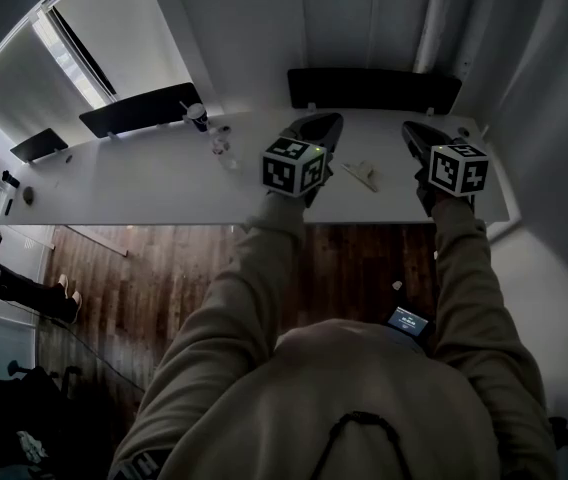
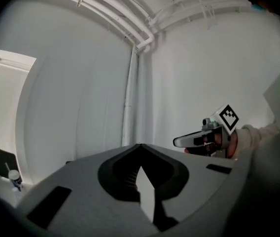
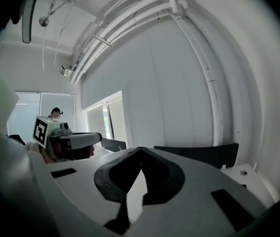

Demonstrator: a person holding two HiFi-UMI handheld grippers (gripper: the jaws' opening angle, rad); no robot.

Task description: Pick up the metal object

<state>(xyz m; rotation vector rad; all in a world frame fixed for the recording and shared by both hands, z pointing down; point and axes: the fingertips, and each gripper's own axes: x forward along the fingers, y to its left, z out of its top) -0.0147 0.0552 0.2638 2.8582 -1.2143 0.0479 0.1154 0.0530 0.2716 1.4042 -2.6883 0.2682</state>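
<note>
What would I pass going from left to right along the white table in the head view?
Small dark object → cup → small clear object → left gripper → pale flat object → right gripper.

Left gripper (image 1: 330,122), right gripper (image 1: 411,130): closed.

Dim, fisheye-warped views, daylight from the window (image 1: 64,60) at left, corners black, floor (image 1: 164,268) perhaps underexposed.
</note>
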